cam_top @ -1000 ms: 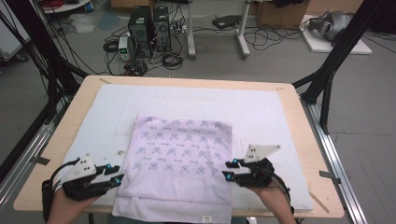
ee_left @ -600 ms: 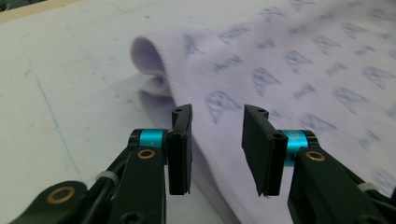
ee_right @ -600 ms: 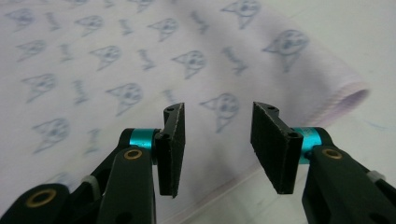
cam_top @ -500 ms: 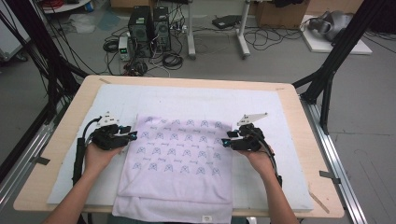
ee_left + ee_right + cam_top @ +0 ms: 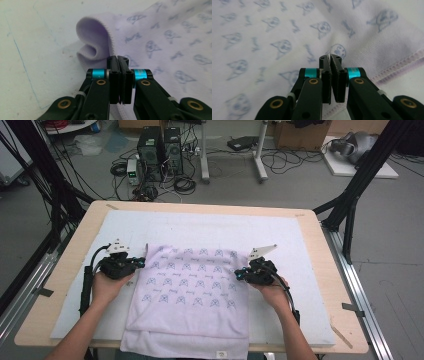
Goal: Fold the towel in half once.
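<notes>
Both jaws clamped on the towel's side edges!
Left gripper (image 5: 119, 65) and right gripper (image 5: 330, 62) have just closed on the soft, light, floppy towel (image 5: 192, 285); hemmed edges suit best.

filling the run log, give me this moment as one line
left gripper: shut on towel edge | right gripper: shut on towel edge | towel: flat on table
</notes>
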`<move>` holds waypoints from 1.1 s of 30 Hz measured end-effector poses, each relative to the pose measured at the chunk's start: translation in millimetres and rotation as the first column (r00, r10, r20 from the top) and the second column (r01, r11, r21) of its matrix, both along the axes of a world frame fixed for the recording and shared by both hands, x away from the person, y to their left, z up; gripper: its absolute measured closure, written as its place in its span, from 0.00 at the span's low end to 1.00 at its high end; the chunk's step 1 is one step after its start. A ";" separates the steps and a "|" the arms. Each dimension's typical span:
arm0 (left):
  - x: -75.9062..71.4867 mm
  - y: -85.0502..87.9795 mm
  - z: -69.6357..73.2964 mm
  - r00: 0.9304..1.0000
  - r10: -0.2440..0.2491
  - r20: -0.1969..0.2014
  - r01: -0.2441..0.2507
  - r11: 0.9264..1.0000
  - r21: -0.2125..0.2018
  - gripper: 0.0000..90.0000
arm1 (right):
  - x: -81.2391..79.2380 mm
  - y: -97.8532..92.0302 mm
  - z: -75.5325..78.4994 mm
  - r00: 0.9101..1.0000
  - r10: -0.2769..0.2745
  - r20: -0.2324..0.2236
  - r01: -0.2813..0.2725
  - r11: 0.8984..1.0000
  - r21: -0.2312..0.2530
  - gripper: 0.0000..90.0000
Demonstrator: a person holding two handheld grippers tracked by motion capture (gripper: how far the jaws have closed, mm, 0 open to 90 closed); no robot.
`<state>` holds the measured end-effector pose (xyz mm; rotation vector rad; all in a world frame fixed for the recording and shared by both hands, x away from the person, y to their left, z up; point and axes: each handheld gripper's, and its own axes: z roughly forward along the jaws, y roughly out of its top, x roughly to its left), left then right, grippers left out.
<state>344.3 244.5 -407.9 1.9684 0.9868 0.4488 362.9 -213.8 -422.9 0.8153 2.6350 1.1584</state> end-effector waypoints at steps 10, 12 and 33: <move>-71.8 23.1 -14.9 0.991 -0.119 -0.067 0.118 0.993 -0.014 0.92 | -64.4 -12.6 18.5 0.991 0.131 -0.021 -0.129 0.989 0.069 0.87; -70.8 27.9 -12.3 0.992 -0.102 -0.069 0.100 0.995 -0.026 0.81 | -65.9 -17.2 23.5 0.994 0.109 0.004 -0.109 0.991 0.077 0.81; 13.0 -8.8 -17.2 0.983 0.005 -0.185 0.024 0.988 0.154 0.89 | 11.0 -4.0 -2.2 0.997 -0.008 -0.075 0.001 0.995 -0.100 0.84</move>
